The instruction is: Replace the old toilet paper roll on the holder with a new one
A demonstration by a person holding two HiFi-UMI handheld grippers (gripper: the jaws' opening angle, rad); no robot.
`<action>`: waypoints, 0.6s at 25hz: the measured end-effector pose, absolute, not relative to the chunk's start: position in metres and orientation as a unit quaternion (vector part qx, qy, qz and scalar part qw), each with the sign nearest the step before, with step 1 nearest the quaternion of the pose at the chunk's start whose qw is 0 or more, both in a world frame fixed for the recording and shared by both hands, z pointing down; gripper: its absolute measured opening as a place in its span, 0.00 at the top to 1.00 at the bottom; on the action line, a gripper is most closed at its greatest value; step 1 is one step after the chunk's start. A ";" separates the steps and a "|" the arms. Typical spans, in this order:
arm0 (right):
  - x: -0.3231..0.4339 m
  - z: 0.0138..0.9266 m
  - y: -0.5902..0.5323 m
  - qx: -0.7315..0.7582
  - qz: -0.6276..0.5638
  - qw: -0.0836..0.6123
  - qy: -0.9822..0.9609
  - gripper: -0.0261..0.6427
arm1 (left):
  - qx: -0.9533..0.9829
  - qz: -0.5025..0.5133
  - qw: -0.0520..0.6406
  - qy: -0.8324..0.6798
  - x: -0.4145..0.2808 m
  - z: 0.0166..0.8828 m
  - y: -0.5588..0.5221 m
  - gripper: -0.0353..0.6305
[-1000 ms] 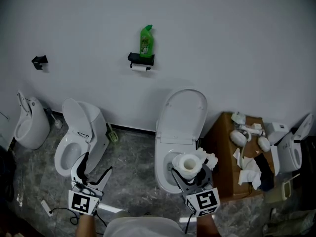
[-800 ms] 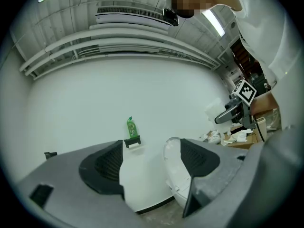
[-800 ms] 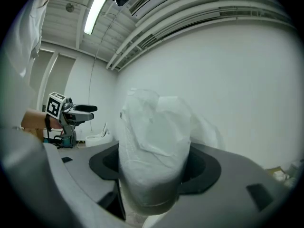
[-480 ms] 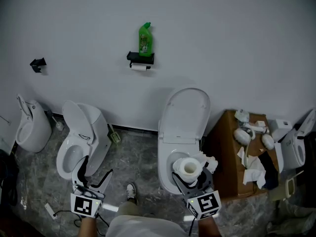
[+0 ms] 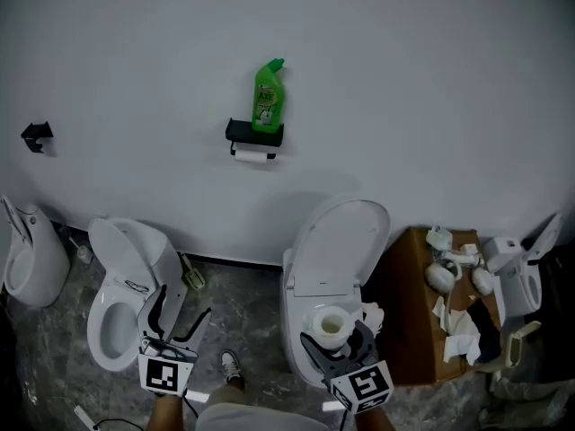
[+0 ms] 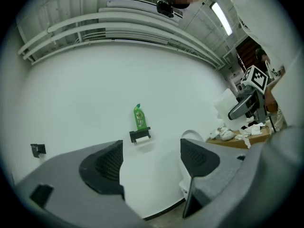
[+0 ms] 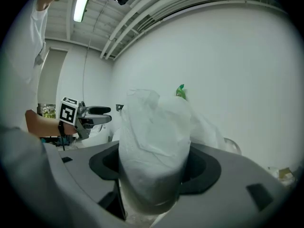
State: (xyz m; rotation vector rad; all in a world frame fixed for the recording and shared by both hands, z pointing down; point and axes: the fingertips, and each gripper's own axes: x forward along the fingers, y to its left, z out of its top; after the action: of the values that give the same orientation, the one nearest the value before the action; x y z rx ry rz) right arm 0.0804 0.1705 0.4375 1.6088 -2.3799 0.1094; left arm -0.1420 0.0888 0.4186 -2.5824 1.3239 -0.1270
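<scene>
A black holder hangs on the white wall with a thin old roll under it and a green bottle standing on top. My right gripper is shut on a new toilet paper roll, held low over a toilet; that new roll fills the right gripper view. My left gripper stands open and empty at lower left. In the left gripper view, the holder and bottle show far off between the open fingers.
A toilet with raised lid stands under the holder, another toilet to its left and a urinal at far left. A brown box with white parts sits at right. A shoe shows on the marble floor.
The view has tilted up and closed in on the wall: holder and bottle sit lower and larger in frame. Both grippers keep their places, the right one still holding the roll.
</scene>
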 end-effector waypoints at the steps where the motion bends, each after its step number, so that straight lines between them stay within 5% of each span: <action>1: 0.073 0.432 0.149 0.555 0.034 0.134 -0.820 0.49 | -0.885 -0.044 0.121 0.448 -0.145 0.416 0.067 0.40; 15: 0.066 0.420 -0.005 0.606 0.050 0.145 -0.781 0.49 | -0.908 -0.078 0.170 0.374 -0.136 0.418 -0.109 0.40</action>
State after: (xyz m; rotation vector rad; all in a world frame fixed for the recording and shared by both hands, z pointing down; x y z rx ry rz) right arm 0.0660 -0.0051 0.4202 1.7453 -2.2496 0.1451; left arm -0.1359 -0.1088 0.4176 -2.5801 1.0626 -0.2202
